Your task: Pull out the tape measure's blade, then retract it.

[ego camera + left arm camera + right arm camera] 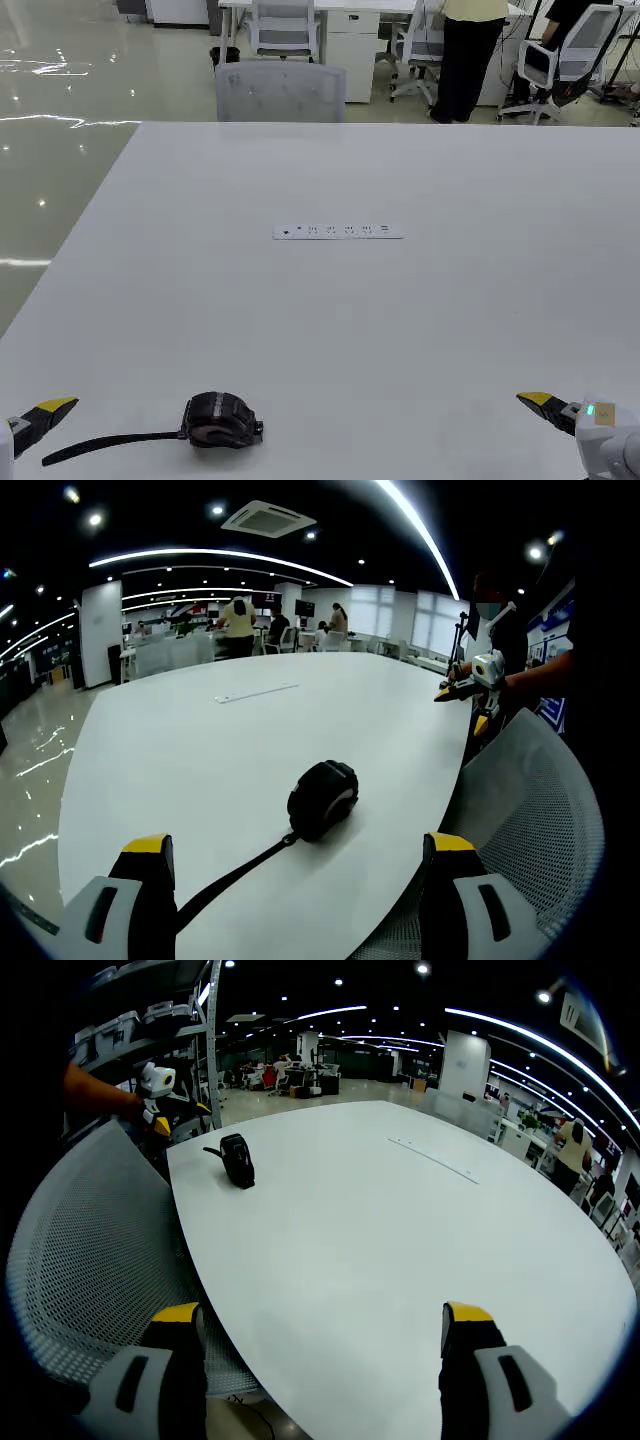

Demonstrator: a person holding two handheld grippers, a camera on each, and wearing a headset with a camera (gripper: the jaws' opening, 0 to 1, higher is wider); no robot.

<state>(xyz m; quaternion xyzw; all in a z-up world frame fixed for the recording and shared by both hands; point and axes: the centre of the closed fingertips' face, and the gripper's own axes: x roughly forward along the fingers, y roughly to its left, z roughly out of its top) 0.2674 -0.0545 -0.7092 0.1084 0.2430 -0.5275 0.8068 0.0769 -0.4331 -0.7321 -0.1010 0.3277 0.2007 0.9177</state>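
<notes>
A black tape measure point(221, 420) lies on the white table point(330, 320) near its front edge, its black wrist strap point(105, 446) trailing to the left. In the left gripper view the tape measure point(323, 798) sits a short way ahead, the strap point(235, 872) running back between the jaws. My left gripper point(298, 880) is open and holds nothing; its yellow tip shows in the head view point(45, 412) left of the strap. My right gripper point(325, 1350) is open and empty at the table's front right point(545, 403). The tape measure point(237, 1160) lies far off to its left.
A white power strip point(338, 232) lies flat in the middle of the table. A grey mesh chair point(281, 92) stands at the far edge, and a mesh chair back point(90, 1270) is close behind the front edge. People and office chairs are far back.
</notes>
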